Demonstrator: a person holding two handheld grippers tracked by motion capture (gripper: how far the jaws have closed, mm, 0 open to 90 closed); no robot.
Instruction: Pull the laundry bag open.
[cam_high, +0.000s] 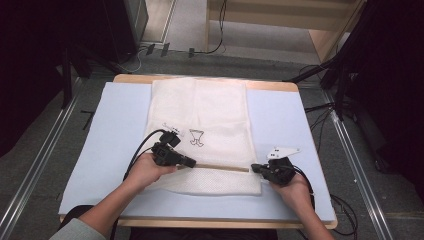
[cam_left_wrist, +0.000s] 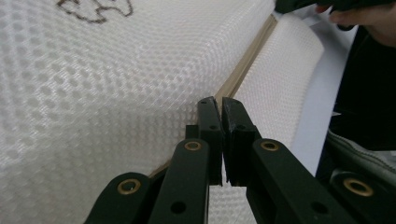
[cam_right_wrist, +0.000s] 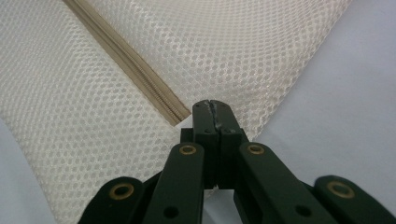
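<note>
the table (cam_high: 280, 86) carried a pale blue mat (cam_high: 115, 140), and on the mat lay a white mesh laundry bag (cam_high: 210, 115), spread flat and reaching from the far edge of the mat almost to the near one. a small dark printed logo (cam_high: 196, 137) sat left of the bag's middle. a tan zipper (cam_high: 220, 168) ran across the bag near its near end.

the left gripper (cam_high: 189, 162) rested at the zipper's left end, its jaws pressed together with mesh beside the zipper apparently pinched between them. the right gripper (cam_high: 256, 168) sat at the zipper's right end, jaws clamped tight on the mesh just past where the zipper stopped.

the bag looked light, limp and easily bunched, so it would likely sag and drag if lifted by one point. the open weave should give the pads good purchase. the stiffer tape along the zipper, or a corner seam, seemed the best place to grip.
</note>
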